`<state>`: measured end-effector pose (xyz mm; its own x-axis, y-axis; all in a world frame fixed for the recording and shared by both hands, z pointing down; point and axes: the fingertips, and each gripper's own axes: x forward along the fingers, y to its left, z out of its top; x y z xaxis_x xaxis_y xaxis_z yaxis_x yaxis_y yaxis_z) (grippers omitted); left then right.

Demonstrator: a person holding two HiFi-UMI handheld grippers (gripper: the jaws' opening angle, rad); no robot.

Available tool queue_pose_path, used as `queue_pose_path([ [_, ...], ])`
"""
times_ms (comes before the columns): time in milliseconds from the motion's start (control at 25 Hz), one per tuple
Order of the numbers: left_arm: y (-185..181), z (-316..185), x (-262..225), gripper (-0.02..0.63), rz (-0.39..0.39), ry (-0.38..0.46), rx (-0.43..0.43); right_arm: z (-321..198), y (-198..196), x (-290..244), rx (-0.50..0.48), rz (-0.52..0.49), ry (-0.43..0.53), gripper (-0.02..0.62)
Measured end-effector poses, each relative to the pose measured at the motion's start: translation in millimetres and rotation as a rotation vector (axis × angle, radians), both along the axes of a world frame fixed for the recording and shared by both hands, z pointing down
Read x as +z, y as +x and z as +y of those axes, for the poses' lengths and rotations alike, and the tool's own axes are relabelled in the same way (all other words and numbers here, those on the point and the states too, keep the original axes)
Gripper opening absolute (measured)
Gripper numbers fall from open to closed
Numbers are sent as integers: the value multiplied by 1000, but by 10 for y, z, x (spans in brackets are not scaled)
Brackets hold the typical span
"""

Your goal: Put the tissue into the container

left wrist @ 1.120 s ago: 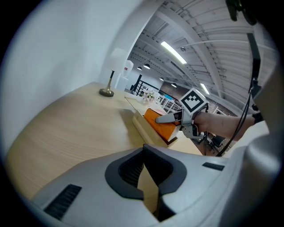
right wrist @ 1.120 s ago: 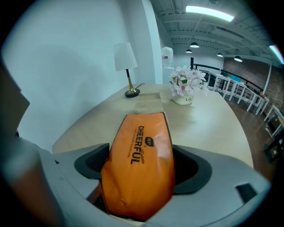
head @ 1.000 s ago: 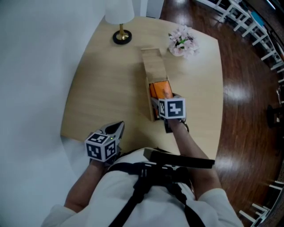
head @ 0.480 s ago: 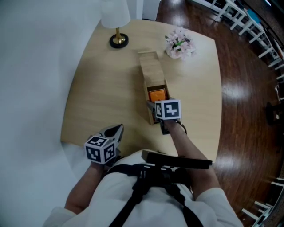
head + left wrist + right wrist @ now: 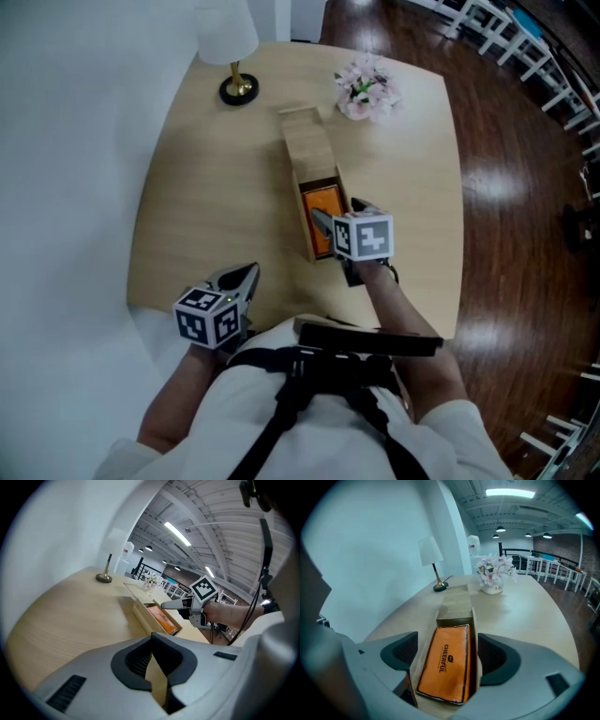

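Note:
A long wooden container (image 5: 302,150) lies lengthwise in the middle of the table, its sliding lid pushed toward the far end. An orange tissue pack (image 5: 322,214) lies flat in the uncovered near half. My right gripper (image 5: 342,214) hovers over the near end with its jaws wide. In the right gripper view the tissue pack (image 5: 444,663) and the container's walls (image 5: 454,603) sit between the pads, which do not touch them. Its jaws have just been closing slightly. My left gripper (image 5: 246,275) rests near the table's front left edge, shut and holding nothing.
A white lamp (image 5: 228,37) stands at the far left of the table, and a small pot of pale flowers (image 5: 361,89) at the far right. The table's curved edge (image 5: 457,234) drops to dark wooden floor on the right.
My right gripper has lifted and drawn back a little from the container, uncovering more of the orange pack. The left gripper has stayed put.

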<state>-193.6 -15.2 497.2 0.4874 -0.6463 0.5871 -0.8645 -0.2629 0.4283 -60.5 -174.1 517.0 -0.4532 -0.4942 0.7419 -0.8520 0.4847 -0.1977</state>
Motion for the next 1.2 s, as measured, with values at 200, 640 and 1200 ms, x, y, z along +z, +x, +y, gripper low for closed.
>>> queue_pose_path([
  [200, 148, -37, -96, 0, -3, 13, 38, 87, 258, -126, 5, 2, 16, 328],
  [640, 626, -138, -261, 0, -4, 47, 111, 219, 992, -315, 53, -5, 59, 160],
  [1200, 957, -183, -386, 0, -13, 63, 136, 257, 1587, -413, 121, -20, 80, 118],
])
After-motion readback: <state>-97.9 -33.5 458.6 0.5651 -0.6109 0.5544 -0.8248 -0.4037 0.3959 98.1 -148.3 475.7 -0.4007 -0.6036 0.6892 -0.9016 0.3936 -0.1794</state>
